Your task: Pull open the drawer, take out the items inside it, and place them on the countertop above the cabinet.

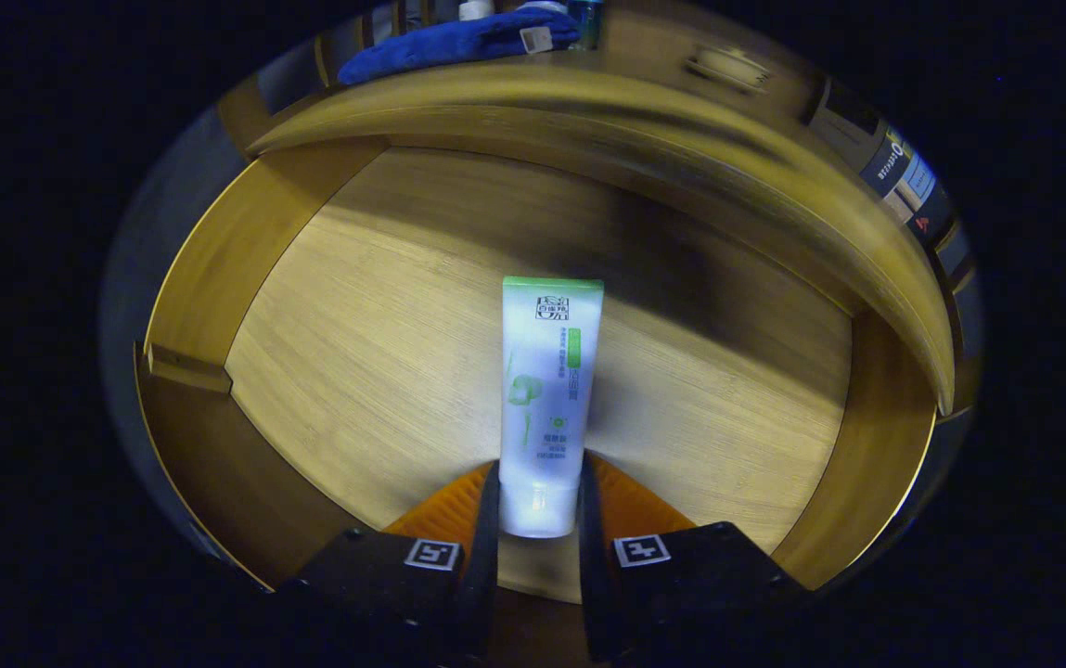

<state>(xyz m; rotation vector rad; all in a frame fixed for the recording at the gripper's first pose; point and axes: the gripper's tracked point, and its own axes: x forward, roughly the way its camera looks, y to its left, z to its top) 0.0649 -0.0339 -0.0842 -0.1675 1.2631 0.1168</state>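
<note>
A white tube with a green crimped end (546, 390) stands out forward from my gripper (538, 487), cap end toward me. Both fingers press on the tube near its cap, so the gripper is shut on it. Below the tube lies the wooden floor of the open drawer (375, 353). The tube's far end points toward the back of the drawer, under the edge of the countertop (644, 121). Whether the tube touches the drawer floor I cannot tell.
The drawer's side walls (208, 250) rise to the left and right of the fingers. On the countertop beyond lie a blue cloth (458, 42), a bottle (585, 20) and a small flat object (727, 67). Dark packages (904, 172) stand at the far right.
</note>
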